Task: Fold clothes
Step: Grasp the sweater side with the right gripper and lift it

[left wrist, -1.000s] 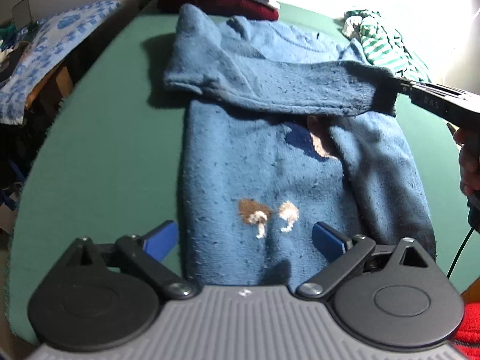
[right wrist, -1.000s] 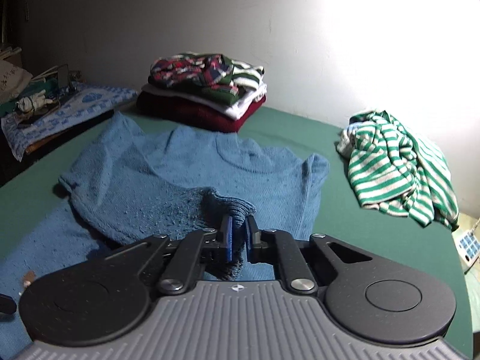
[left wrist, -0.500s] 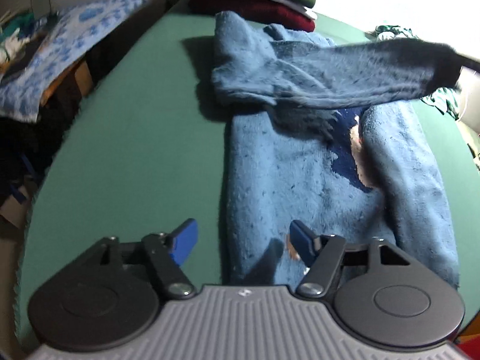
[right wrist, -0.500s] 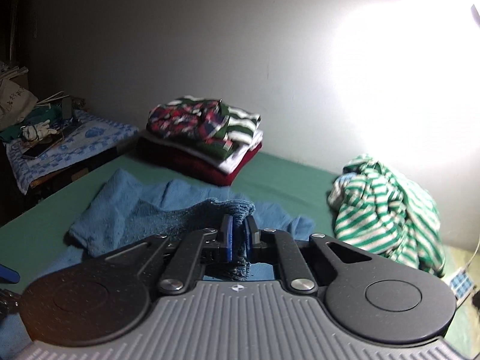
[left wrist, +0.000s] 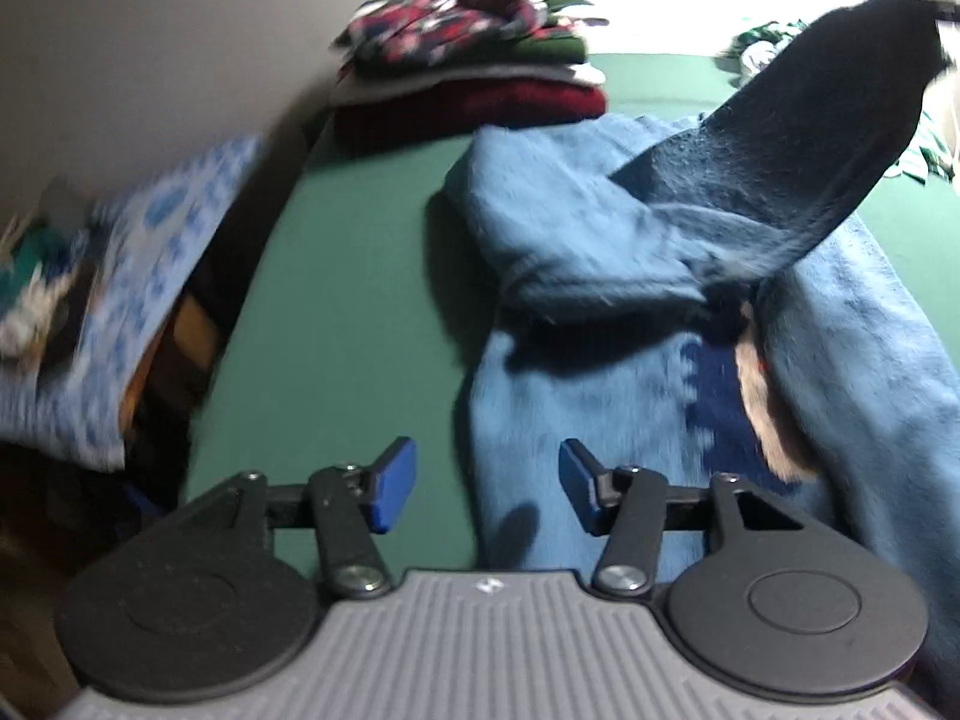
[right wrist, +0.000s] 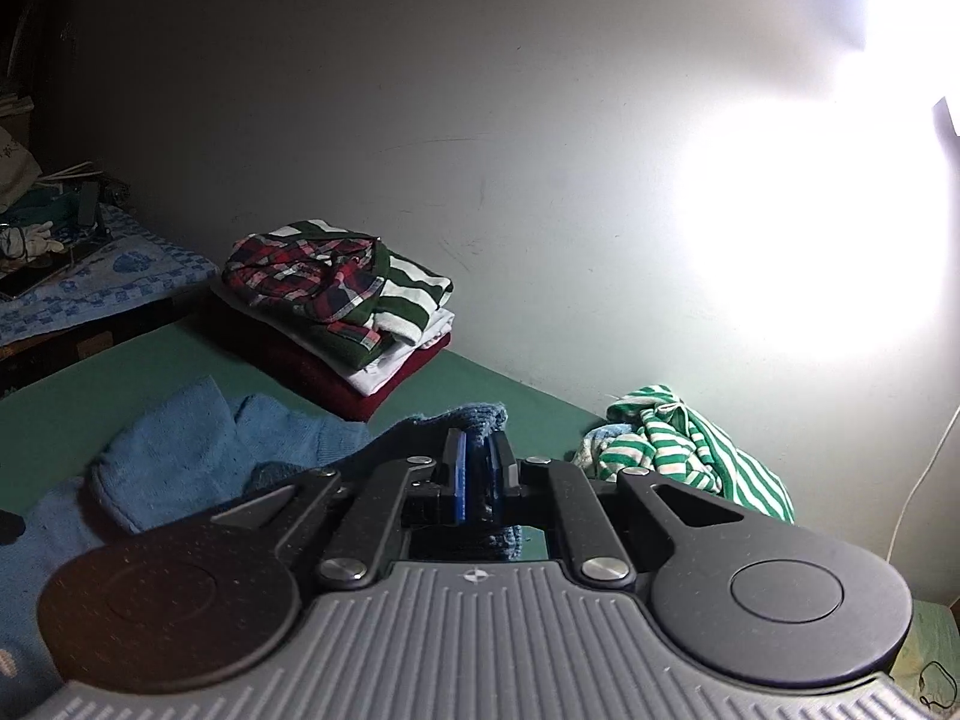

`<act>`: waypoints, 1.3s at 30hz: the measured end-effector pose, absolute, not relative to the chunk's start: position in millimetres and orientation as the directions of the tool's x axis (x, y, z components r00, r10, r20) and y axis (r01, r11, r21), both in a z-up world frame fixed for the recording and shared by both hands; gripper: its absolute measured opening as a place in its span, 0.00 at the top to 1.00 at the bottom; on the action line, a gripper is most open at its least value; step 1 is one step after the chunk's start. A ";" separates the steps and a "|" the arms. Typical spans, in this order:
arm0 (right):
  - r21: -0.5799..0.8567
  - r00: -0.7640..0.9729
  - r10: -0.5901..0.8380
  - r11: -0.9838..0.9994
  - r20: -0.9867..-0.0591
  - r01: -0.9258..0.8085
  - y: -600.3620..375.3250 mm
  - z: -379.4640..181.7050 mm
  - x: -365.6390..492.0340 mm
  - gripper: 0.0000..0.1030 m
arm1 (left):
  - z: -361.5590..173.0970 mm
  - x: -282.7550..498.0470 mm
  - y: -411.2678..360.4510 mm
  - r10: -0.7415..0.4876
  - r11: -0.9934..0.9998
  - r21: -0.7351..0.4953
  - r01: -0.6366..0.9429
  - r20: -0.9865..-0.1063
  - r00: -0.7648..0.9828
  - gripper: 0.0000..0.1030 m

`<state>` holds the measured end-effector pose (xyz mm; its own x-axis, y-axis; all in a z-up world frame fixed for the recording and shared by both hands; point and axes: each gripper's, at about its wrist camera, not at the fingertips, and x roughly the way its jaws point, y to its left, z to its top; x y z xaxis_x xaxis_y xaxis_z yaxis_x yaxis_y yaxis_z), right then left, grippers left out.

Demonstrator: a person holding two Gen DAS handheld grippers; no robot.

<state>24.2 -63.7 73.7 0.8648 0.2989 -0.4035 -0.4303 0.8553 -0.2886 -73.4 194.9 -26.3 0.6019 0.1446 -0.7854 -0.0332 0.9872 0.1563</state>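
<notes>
A light blue knitted sweater (left wrist: 600,372) lies on the green table (left wrist: 336,300), with a dark blue and cream pattern on its front. One sleeve (left wrist: 798,138) is lifted high toward the upper right, dark against the light. My right gripper (right wrist: 477,474) is shut on that sleeve's cuff (right wrist: 480,420), well above the table. My left gripper (left wrist: 487,483) is open and holds nothing. It hovers over the sweater's left edge near the hem, its right pad over the fabric and its left pad over bare table.
A stack of folded clothes (right wrist: 342,306) sits at the table's far edge by the wall. A crumpled green-and-white striped garment (right wrist: 678,450) lies at the far right. A side table under a blue patterned cloth (left wrist: 126,276) stands left. A bright light glares from the right.
The right gripper has lifted the sleeve cuff from low over the sweater to high above the table. The left gripper has moved forward and leftward along the sweater's left edge, still open.
</notes>
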 end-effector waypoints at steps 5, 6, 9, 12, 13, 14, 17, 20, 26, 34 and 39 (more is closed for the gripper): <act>-0.318 0.883 0.274 0.858 -0.382 -0.403 -70.8 81.7 35.2 0.93 | -47.4 -31.1 179.5 0.184 0.975 0.222 -0.011 -0.779 0.600 0.50; -0.323 0.886 0.266 0.860 -0.379 -0.396 -72.9 82.0 37.7 0.93 | -49.9 -25.8 177.0 0.180 0.974 0.226 0.002 -0.781 0.598 0.50; -0.329 0.896 0.242 0.868 -0.373 -0.372 -79.6 83.1 45.6 0.93 | -53.3 -16.5 168.8 0.198 0.965 0.261 0.013 -0.764 0.614 0.50; -0.318 0.900 0.223 0.881 -0.374 -0.350 -86.0 83.5 53.4 0.93 | -53.1 -8.9 167.7 0.198 0.968 0.249 -0.002 -0.763 0.615 0.57; -0.314 0.900 0.219 0.884 -0.376 -0.346 -87.3 83.0 55.6 0.93 | -52.2 -7.2 167.0 0.198 0.970 0.243 -0.010 -0.764 0.615 0.63; -0.311 0.900 0.218 0.885 -0.378 -0.345 -88.0 81.9 57.6 0.93 | -51.3 -5.5 166.2 0.198 0.971 0.238 -0.017 -0.764 0.614 0.65; -0.308 0.899 0.209 0.889 -0.384 -0.338 -88.9 77.4 62.0 0.93 | -48.6 -0.3 164.1 0.197 0.975 0.220 -0.039 -0.766 0.611 0.80; -0.306 0.902 0.197 0.895 -0.383 -0.325 -91.5 71.9 65.4 0.93 | -44.2 -2.7 153.8 0.210 0.973 0.226 -0.057 -0.745 0.634 0.83; -0.290 0.905 0.167 0.911 -0.391 -0.294 -105.8 61.1 73.4 0.93 | -41.2 -1.8 135.0 0.240 0.964 0.257 -0.070 -0.727 0.643 0.84; -0.238 0.907 0.127 0.942 -0.402 -0.238 -133.2 53.9 76.0 0.93 | -40.0 0.1 116.9 0.266 0.956 0.283 -0.079 -0.723 0.637 0.84; -0.199 0.916 0.098 0.962 -0.390 -0.188 -152.4 54.4 68.8 0.93 | -37.1 0.2 109.9 0.264 0.956 0.285 -0.073 -0.722 0.639 0.84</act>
<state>68.8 -152.4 54.4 0.9156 0.0984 -0.3898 -0.1883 0.9617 -0.1994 0.2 109.9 -37.1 0.6394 0.2641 -0.7221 -0.0730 0.9558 0.2849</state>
